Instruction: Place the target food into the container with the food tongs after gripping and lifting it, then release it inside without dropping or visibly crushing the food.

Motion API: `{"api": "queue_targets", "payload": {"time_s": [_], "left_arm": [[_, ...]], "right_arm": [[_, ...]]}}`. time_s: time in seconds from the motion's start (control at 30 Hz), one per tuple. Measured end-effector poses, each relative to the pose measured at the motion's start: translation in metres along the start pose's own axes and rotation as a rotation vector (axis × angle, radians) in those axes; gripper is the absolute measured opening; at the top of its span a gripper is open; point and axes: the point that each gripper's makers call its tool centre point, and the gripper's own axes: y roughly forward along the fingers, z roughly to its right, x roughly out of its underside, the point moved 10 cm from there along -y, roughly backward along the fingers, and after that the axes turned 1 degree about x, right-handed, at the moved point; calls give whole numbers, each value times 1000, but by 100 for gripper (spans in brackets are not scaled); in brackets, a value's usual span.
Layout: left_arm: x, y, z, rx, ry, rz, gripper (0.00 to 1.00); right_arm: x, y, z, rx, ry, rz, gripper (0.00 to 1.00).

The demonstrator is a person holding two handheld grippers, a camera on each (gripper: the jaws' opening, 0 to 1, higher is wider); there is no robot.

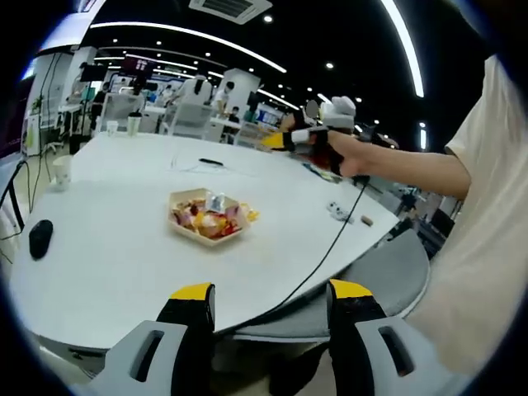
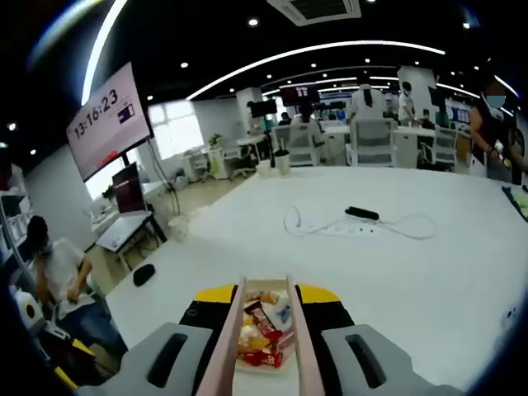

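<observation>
- Right gripper (image 2: 266, 351): its fingers are closed on a pair of pale pink food tongs (image 2: 231, 346), whose two arms run forward with a narrow gap between them. Whether the tong tips are touching any food cannot be told from the right gripper view.
- Wrapped snacks (image 2: 262, 330): seen between the tong arms, heaped in a light paper tray (image 1: 183, 224) directly below the tips. No piece looks lifted out yet.
- Left gripper (image 1: 271, 318): its yellow-tipped fingers stand wide apart with nothing between them, held back at the near edge of the white tabletop (image 1: 115, 256), well apart from the tray.
- Person's hand (image 1: 346, 153): in the left gripper view it holds the right gripper (image 1: 285, 140) above the far side of the tray, with a black cable (image 1: 326, 247) trailing off the tabletop.
- Receiving container: cannot be identified with certainty; the tray is the only vessel near the tongs.
- Risk 1: glossy wrappers are probably slippery, so a light squeeze may let a piece slide out mid-lift.
- Risk 2: a hard squeeze may visibly crush soft contents.
- Risk 3: the heap is crowded, so the tips may catch two pieces, and one may fall.
- Risk 4: the light tray is unbraced and may skid when the tongs push down.
</observation>
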Motion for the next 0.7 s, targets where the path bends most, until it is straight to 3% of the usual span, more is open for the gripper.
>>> {"api": "queue_targets", "payload": {"time_s": [0.47,0.7], "left_arm": [[-8,32,15,89,41,-48,53],[-18,44,23,112,65,-47,53]], "right_arm": [[18,-42,43,95,59,-5,27],[27,-52,60,120,104,-2,28]]}}
